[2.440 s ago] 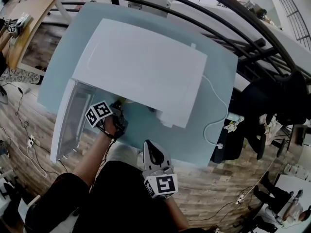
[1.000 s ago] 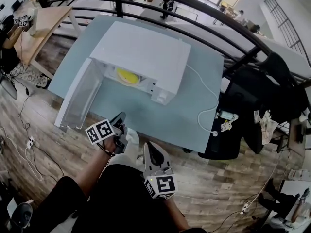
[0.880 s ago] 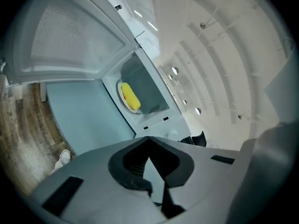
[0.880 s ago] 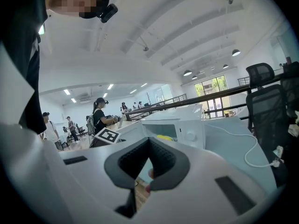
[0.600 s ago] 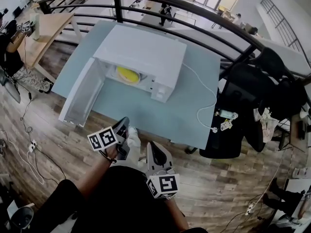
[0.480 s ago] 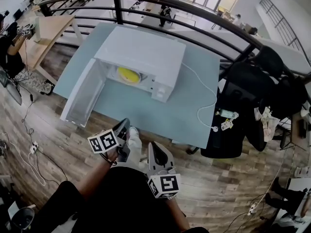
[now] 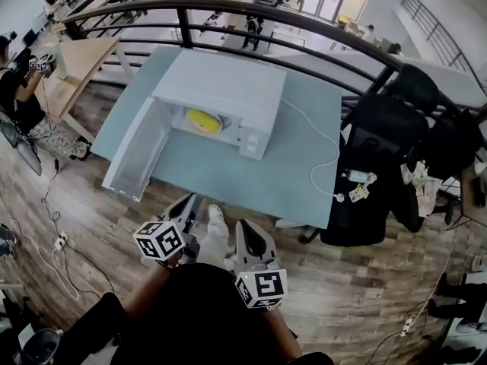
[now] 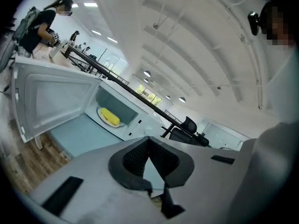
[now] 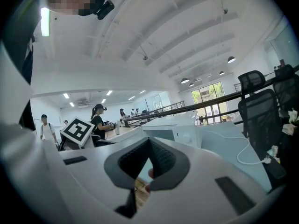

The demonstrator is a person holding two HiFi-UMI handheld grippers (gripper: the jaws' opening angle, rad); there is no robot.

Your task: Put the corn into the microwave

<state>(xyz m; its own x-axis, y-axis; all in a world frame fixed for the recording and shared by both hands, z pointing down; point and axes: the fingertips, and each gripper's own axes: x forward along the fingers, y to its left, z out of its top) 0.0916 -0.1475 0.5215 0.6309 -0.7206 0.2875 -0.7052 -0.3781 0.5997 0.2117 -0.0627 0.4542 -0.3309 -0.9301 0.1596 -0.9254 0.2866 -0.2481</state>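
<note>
With the corn (image 7: 202, 119) seen placed in the open microwave (image 7: 228, 90) by the table's (image 7: 289, 173) left edge, the left gripper (image 7: 189, 201) and right gripper (image 7: 243, 226) are held closed, empty, off its near edge.

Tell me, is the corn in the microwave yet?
Yes. Done: the corn lies on the plate inside the microwave. In hand: nothing; the left tongs and right tongs are both shut and empty, held off the table. Left: the door stands open, so closing it may come next.
</note>
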